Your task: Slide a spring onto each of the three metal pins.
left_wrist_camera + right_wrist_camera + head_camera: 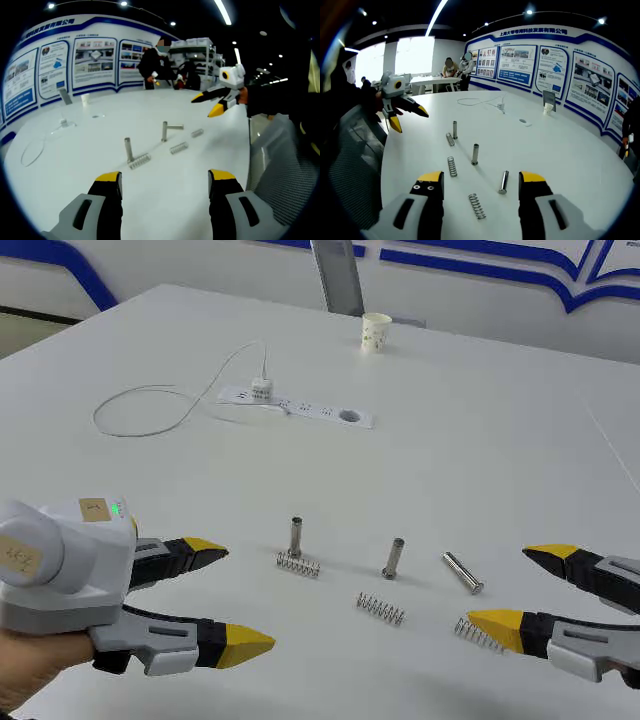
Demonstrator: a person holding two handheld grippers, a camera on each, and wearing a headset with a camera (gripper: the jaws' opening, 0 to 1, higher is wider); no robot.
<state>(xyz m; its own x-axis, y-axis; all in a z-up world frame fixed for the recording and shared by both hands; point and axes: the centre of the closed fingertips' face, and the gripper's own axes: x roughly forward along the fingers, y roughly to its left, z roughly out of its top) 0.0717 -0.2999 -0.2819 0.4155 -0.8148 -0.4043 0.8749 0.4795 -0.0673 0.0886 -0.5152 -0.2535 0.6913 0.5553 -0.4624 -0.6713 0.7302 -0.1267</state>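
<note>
Three metal pins rest on the white table point(480, 440). Two stand upright, one at the left point(295, 535) and one in the middle point(394, 557). The third pin point(463, 573) lies flat. Three loose springs lie near them: left spring point(298, 564), middle spring point(380, 609), right spring point(478, 634). My left gripper point(238, 597) hovers open to the left of the pins, holding nothing. My right gripper point(505, 587) is open beside the right spring. In the right gripper view, the right gripper point(481, 179) looks over that spring point(477, 205) and the lying pin point(504, 182).
A white power strip point(300, 408) with a plugged-in cable point(150, 405) lies at mid-table. A paper cup point(375, 332) stands at the far side, with a chair back point(338, 275) behind it. People stand by display boards in the background point(152, 65).
</note>
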